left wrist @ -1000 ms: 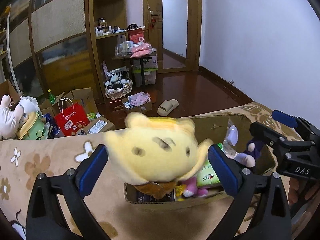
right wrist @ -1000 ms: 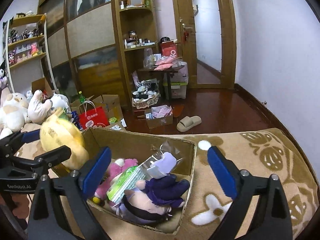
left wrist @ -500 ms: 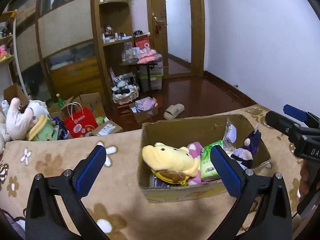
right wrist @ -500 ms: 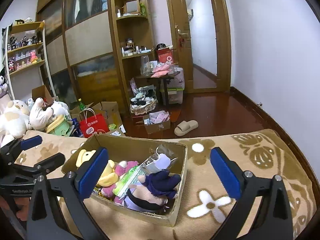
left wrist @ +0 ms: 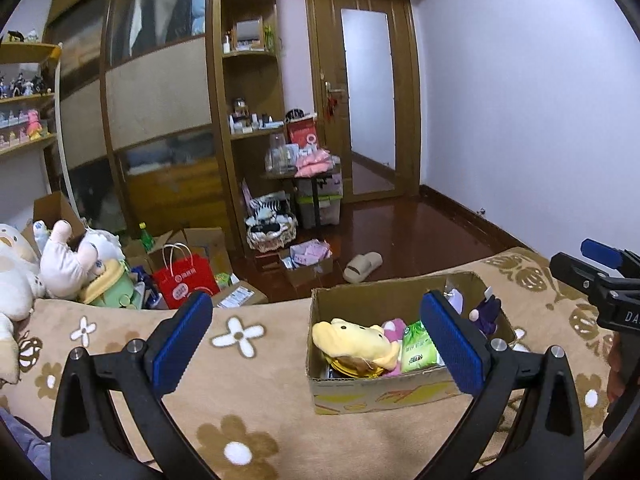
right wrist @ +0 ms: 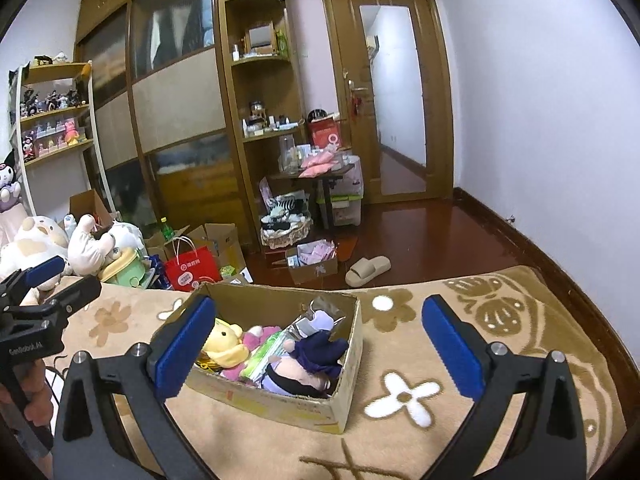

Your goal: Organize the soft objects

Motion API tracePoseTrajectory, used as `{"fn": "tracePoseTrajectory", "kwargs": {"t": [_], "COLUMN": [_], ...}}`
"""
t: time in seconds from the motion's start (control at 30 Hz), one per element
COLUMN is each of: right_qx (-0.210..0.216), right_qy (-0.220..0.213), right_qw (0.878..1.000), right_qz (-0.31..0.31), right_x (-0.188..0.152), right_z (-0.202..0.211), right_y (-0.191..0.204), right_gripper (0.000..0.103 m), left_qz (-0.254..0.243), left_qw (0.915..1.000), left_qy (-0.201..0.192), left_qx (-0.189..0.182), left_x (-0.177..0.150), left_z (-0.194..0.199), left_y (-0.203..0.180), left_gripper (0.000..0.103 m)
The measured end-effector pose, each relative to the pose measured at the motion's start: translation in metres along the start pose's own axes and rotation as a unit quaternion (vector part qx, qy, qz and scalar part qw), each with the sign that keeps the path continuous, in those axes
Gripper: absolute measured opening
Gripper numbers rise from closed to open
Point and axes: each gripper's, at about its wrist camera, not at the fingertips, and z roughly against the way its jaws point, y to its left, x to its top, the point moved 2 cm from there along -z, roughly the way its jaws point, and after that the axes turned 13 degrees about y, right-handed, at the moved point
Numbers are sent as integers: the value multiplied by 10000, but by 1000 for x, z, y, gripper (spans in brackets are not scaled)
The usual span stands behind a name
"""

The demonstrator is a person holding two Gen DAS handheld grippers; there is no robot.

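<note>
A cardboard box (left wrist: 372, 394) (right wrist: 280, 404) stands on the tan flowered blanket (left wrist: 256, 392). Inside lie a yellow plush (left wrist: 352, 338) (right wrist: 224, 344), a pink plush (left wrist: 394, 328), a green tissue pack (left wrist: 418, 346) and a purple plush (right wrist: 318, 350). My left gripper (left wrist: 316, 338) is open and empty, held back above the blanket to the box's left front. My right gripper (right wrist: 320, 344) is open and empty too, raised in front of the box. Each gripper shows at the edge of the other's view.
Large plush toys (left wrist: 60, 264) and a green lidded tub (left wrist: 108, 288) sit at the blanket's left end. Beyond the blanket's far edge are a red paper bag (left wrist: 184, 280), open cartons, a slipper (left wrist: 362, 266) on the wood floor, shelves and a door.
The left gripper let go of the yellow plush, which now lies in the box. Both grippers have drawn back and risen away from the box.
</note>
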Motion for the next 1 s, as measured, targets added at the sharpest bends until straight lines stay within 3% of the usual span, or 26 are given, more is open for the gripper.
{"fn": "tracePoseTrajectory", "kwargs": {"t": [0.27, 0.5, 1.0], "right_qx": [-49, -70, -234], "right_qy": [-358, -373, -69], "right_qw": [9993, 9992, 9997], "right_qz": [-138, -156, 20], "right_x": [-9, -20, -48], "right_z": [40, 59, 45], "right_y": [-4, -5, -1], "right_gripper": [103, 103, 103], "left_qz": [-82, -122, -137], "left_qw": [9999, 9998, 9997], "left_qy": [-112, -144, 154], "left_qx": [66, 66, 119], "left_x": [-15, -27, -49], "left_z": [37, 55, 47], "left_y": [-1, -4, -4], "left_gripper": [102, 103, 102]}}
